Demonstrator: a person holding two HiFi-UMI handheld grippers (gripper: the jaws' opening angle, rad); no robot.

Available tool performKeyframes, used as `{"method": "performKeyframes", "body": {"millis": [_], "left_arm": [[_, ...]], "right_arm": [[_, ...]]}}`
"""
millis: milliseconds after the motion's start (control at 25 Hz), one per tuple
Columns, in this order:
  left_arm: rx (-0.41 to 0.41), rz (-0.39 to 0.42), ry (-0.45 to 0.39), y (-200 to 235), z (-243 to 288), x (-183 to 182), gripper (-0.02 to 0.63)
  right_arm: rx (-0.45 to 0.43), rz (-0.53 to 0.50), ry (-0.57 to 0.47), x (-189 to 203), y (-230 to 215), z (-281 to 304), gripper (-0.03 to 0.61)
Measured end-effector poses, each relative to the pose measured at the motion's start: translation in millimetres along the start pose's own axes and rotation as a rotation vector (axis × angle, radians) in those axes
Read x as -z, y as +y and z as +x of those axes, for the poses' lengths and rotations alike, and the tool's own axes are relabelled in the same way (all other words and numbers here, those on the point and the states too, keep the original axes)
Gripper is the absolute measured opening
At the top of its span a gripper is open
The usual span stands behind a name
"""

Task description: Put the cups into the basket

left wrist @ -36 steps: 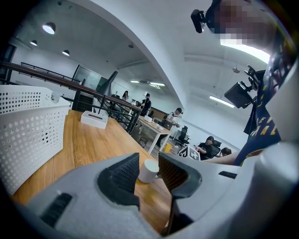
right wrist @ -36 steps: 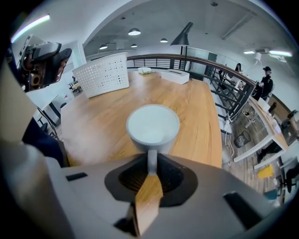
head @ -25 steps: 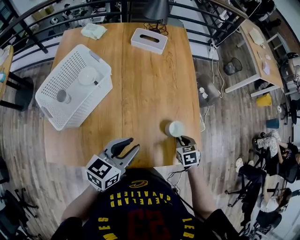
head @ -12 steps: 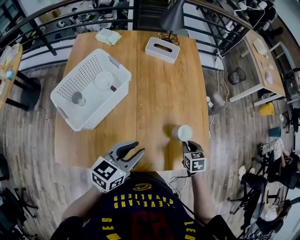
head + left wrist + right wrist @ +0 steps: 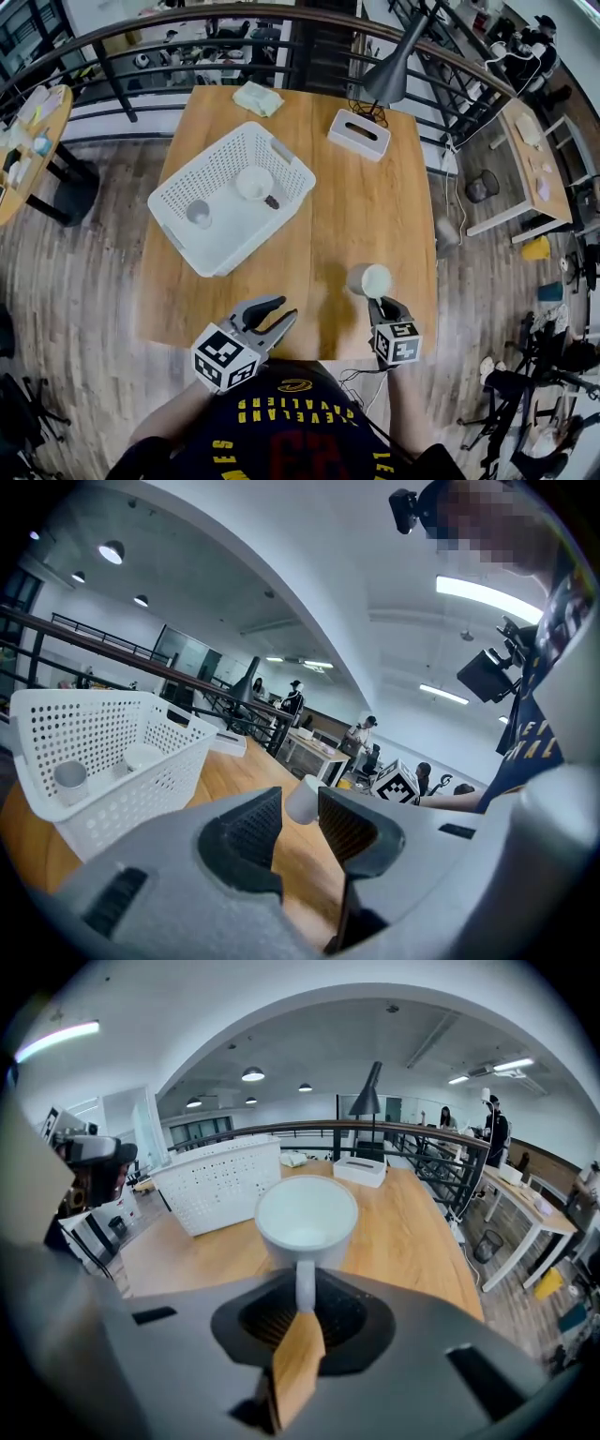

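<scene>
The right hand-held gripper (image 5: 302, 1302) has its jaws closed on the handle of a white cup (image 5: 307, 1222), which is held upright with its mouth open to the top. Beyond it on the wooden desk (image 5: 403, 1232), a white basket (image 5: 220, 1194) sits at the far left. A white box (image 5: 360, 1171) sits further right, below a black lamp (image 5: 367, 1101).

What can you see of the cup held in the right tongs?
The cup is a white mug that looks ceramic, with a round open mouth, an empty inside and one slim handle. It stands upright, handle turned toward the right tongs, whose jaws are shut on that handle alone. It is over the near right part of the wooden table, well apart from the basket; its base is hidden.
</scene>
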State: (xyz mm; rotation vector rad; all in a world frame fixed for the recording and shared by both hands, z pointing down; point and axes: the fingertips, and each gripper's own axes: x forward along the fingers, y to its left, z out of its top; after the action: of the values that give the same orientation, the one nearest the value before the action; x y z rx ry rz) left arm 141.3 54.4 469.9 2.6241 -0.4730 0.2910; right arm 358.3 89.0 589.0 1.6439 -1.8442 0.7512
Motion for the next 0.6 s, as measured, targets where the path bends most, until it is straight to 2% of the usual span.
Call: {"method": "performKeyframes", "body": {"millis": [400, 600], "left_arm": [[0.032, -0.002, -0.018, 41.3, -54.1, 3.1, 0.115], [0.034, -0.046, -0.015, 59.0, -75.9, 13.4, 0.116]], "right_arm": [[-0.018, 0.002, -0.079, -53.9, 83.2, -2.7, 0.048], [-0.032, -0.027, -0.086, -72.4, 116.0, -2.8, 0.048]]}}
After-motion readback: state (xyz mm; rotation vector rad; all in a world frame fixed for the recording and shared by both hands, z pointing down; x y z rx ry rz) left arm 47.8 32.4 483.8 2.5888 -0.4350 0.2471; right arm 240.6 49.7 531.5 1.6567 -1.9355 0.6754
